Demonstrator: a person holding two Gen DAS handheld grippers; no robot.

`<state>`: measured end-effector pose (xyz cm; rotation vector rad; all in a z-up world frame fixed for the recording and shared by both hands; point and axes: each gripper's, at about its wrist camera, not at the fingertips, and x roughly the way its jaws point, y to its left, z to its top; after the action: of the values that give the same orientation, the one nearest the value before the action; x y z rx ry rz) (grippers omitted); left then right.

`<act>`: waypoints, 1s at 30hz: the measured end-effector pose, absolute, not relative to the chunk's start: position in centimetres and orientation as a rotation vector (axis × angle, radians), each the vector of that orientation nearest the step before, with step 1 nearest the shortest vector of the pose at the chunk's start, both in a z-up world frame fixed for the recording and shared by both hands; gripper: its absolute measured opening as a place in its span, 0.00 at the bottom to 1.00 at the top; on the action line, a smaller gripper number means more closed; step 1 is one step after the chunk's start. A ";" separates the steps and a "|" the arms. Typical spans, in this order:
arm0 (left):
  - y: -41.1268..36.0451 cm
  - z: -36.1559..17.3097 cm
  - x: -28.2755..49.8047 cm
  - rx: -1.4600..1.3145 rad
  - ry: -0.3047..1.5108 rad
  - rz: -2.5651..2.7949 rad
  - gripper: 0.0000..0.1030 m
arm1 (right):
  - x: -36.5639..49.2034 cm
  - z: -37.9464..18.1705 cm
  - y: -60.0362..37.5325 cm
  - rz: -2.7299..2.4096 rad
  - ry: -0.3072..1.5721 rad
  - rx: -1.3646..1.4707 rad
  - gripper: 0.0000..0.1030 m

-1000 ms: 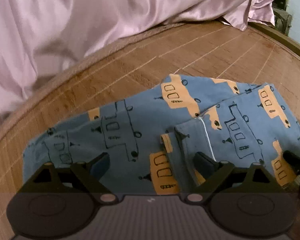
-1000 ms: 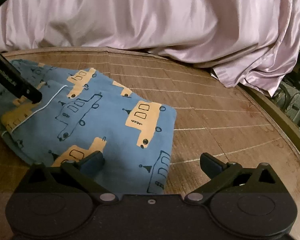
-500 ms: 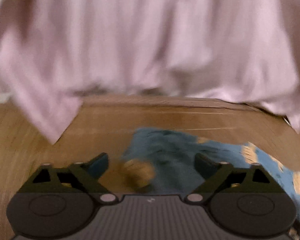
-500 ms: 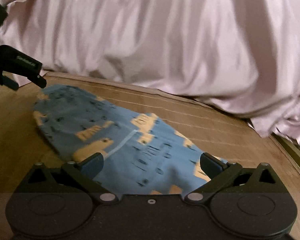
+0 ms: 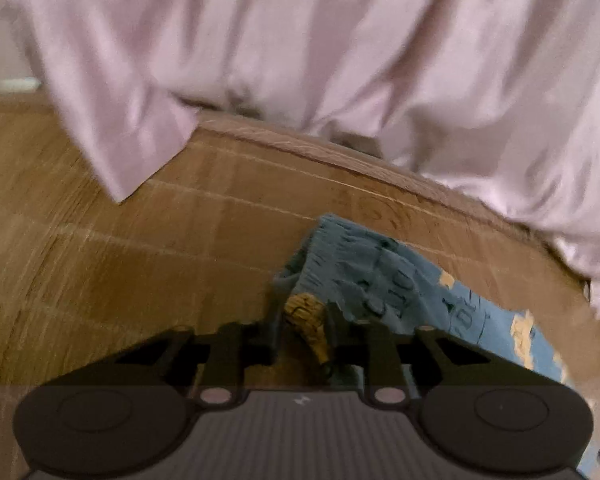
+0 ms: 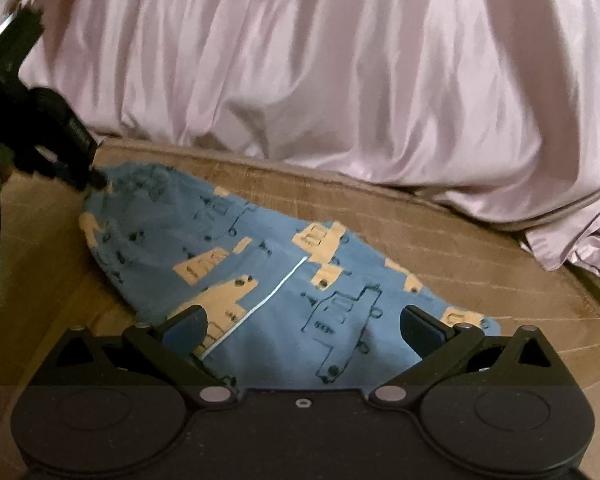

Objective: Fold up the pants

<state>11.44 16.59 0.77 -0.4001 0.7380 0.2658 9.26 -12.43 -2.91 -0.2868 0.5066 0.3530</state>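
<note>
Woven mat (image 6: 480, 256) bears pants (image 6: 260, 280); pink satin sheet (image 6: 340, 60) behind.

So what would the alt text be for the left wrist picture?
The left gripper has just closed on a bunched edge of blue patterned pants lying on a brown woven mat, with pink satin bedding heaped behind.

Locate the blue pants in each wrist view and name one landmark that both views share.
Left wrist: the pants lie lower centre to lower right, their edge between the left gripper jaws.
Right wrist: they fill the centre, ahead of the open right gripper.
Shared landmark: the pink sheet hanging behind.
</note>
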 end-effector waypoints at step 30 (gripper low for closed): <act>15.3 -0.9 13.8 -0.134 0.799 0.188 0.29 | 9.6 -3.3 -12.6 0.352 0.536 -0.240 0.99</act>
<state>13.78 15.25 -0.93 -0.1341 0.7985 0.1880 9.63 -12.60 -3.29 -0.2396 0.5360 0.3525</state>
